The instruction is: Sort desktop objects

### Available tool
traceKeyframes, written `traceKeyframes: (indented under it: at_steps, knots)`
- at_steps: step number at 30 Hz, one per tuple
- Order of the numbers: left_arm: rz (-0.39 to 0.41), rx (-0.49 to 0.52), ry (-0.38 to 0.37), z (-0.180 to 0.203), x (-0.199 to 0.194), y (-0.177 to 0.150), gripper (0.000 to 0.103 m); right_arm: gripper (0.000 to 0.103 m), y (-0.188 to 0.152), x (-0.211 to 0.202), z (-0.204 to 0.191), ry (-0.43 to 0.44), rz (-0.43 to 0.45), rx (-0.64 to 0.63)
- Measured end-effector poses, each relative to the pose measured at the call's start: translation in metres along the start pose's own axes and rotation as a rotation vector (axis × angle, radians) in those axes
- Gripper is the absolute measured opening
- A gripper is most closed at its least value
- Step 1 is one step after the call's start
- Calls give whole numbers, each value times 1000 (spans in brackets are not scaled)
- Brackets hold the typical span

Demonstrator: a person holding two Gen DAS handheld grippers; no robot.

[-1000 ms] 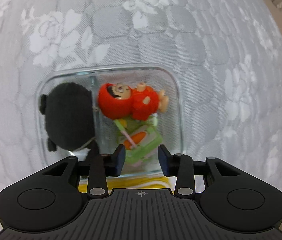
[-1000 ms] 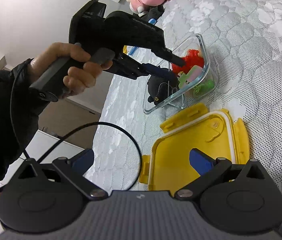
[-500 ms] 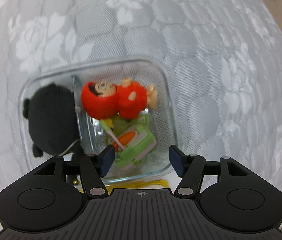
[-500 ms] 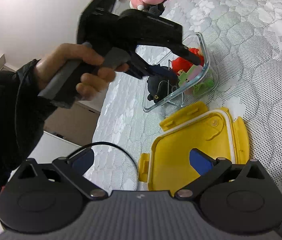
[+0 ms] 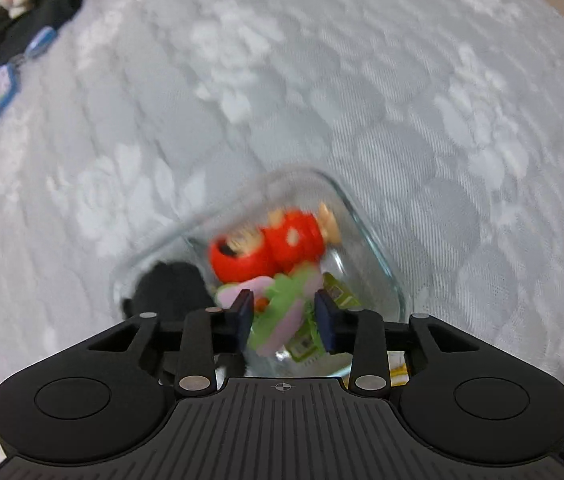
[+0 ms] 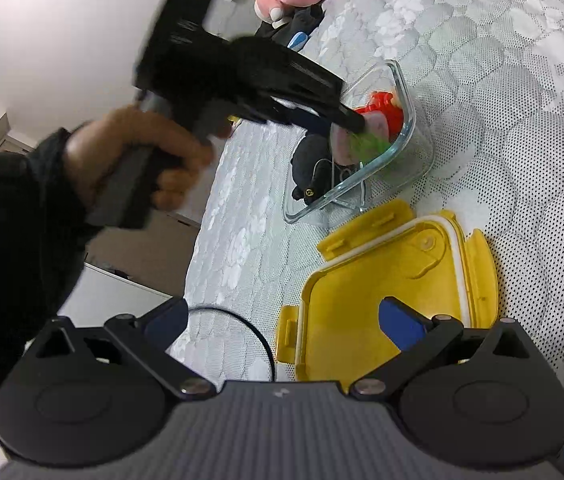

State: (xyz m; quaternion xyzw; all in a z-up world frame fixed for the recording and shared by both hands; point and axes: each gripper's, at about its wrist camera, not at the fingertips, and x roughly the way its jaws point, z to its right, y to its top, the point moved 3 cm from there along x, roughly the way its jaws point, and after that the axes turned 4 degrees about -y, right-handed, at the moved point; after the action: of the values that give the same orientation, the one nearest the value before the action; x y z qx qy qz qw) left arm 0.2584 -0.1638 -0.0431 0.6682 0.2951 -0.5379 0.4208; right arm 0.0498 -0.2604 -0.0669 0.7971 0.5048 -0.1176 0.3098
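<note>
left tongs (image 5: 283, 316) — tight on green toy (image 5: 287, 312)

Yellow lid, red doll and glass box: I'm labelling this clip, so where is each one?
yellow lid (image 6: 365, 280): right wrist view, bare inner face.
red doll (image 5: 278, 240): left wrist view, middle of its red body.
glass box (image 6: 409, 120): right wrist view, its right-hand wall.
</note>
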Motion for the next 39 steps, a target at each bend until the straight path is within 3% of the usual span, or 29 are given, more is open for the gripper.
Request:
traceKeyframes:
  at_steps: [4,11,14,19,26,32,37,39]
  knots:
    - [61,60,86,4,-13,4,36,102,0,1,0,-3,-3,1]
    - [-75,-24,58,12,23,-3,40,102,-1,0,0,1,-1,4]
    - [-88,-58,32,13,27,-6,42,102,-1,0,0,4,0,6]
    - [-113,-125,-74,15,31,-6,44,102,-1,1,0,5,-4,5]
    - [-97,-64,17,10,15,2,53,102,-1,2,0,3,-8,8]
    - [-119,-154,-50,2,26,-4,54,102,-2,2,0,2,-10,7]
    - [-119,-157,-80,14,34,-3,71,102,-2,1,-1,1,-12,6]
    - [-129,-152,-78,16,37,-4,64,102,-2,1,-1,1,-11,7]
